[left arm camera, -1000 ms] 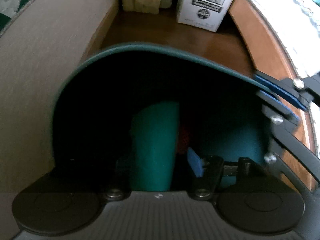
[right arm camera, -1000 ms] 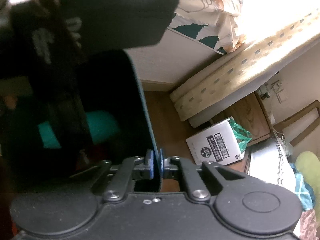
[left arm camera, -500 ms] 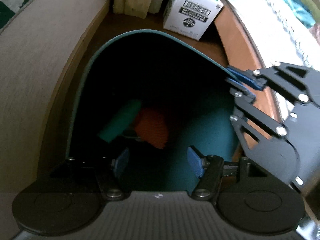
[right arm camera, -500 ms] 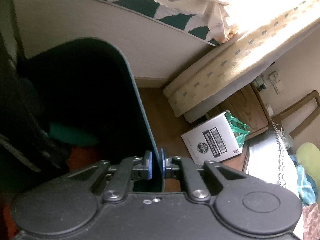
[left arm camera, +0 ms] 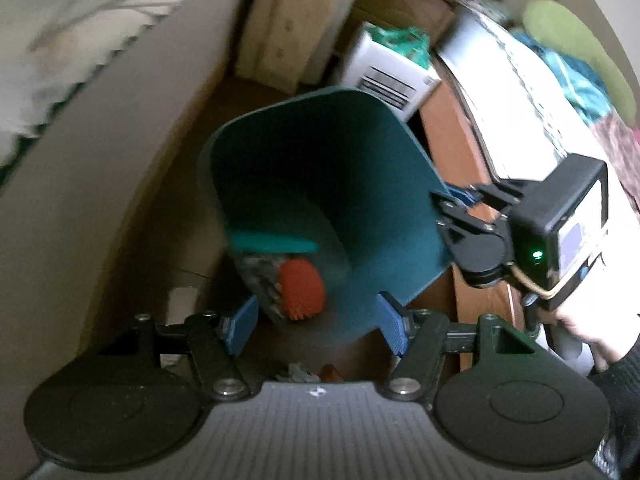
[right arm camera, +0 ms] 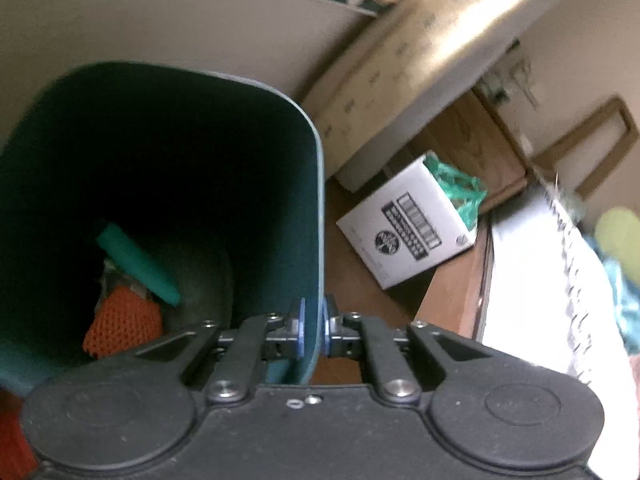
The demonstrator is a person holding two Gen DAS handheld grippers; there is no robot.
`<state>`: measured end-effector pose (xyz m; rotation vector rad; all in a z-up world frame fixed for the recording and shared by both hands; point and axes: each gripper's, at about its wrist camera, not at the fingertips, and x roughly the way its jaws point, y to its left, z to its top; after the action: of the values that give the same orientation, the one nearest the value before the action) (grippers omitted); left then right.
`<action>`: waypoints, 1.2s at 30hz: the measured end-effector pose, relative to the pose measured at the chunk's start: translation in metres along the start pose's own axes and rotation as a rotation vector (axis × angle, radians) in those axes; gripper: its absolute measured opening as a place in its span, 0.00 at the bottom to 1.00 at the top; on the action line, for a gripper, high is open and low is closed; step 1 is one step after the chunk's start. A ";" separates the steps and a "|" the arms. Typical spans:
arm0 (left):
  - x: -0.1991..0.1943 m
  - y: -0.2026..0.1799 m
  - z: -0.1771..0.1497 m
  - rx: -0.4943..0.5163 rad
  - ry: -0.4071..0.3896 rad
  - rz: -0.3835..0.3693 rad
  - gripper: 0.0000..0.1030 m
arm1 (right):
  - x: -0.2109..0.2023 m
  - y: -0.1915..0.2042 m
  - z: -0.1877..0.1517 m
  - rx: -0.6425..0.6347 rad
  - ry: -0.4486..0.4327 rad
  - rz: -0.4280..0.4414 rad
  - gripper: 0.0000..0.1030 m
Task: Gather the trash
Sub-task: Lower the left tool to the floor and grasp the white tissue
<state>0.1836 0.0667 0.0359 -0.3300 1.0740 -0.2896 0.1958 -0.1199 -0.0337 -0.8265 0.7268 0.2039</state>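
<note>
We saw the teal bin (right arm camera: pixel 168 184) standing on the floor beside the bed, its rim wall clamped by the right gripper (right arm camera: pixel 313 330); the left gripper (left arm camera: pixel 316 322) hung released above its mouth. Inside lay a teal tube (right arm camera: pixel 138 266) and orange mesh (right arm camera: pixel 122 322), already collected; we judged little remained

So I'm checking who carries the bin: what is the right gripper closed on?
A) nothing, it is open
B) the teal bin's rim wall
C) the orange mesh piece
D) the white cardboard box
B: in the right wrist view the right gripper has its blue pads clamped on either side of the teal bin wall at the rim.
</note>
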 end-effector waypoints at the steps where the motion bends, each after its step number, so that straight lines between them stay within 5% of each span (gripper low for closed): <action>1: -0.002 0.005 0.000 -0.015 0.000 0.008 0.62 | 0.003 -0.004 0.000 0.011 0.004 0.005 0.07; 9: 0.012 0.027 0.004 -0.065 0.035 0.073 0.62 | 0.034 -0.043 -0.012 0.264 0.122 0.120 0.08; 13: 0.029 0.038 0.001 -0.054 0.060 0.146 0.62 | 0.036 -0.035 -0.019 0.267 0.182 0.121 0.07; 21: 0.070 0.075 -0.001 -0.068 0.118 0.268 0.62 | 0.040 -0.044 -0.017 0.267 0.254 0.256 0.09; 23: 0.081 0.086 -0.003 -0.061 0.132 0.289 0.62 | 0.050 -0.052 -0.013 0.280 0.255 0.279 0.14; 25: 0.093 0.092 -0.006 -0.036 0.150 0.304 0.62 | 0.061 -0.057 -0.005 0.282 0.261 0.279 0.36; 30: 0.127 0.110 -0.024 0.072 0.219 0.356 0.62 | 0.099 -0.065 0.013 0.333 0.264 0.372 0.62; 33: 0.149 0.122 -0.036 0.097 0.260 0.374 0.62 | 0.122 -0.064 0.023 0.336 0.275 0.325 0.59; 36: 0.167 0.135 -0.046 0.111 0.286 0.387 0.62 | 0.137 -0.060 0.022 0.339 0.324 0.305 0.33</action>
<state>0.2270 0.1195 -0.1726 0.0247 1.3703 -0.0483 0.3353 -0.1583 -0.0785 -0.4244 1.1580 0.2137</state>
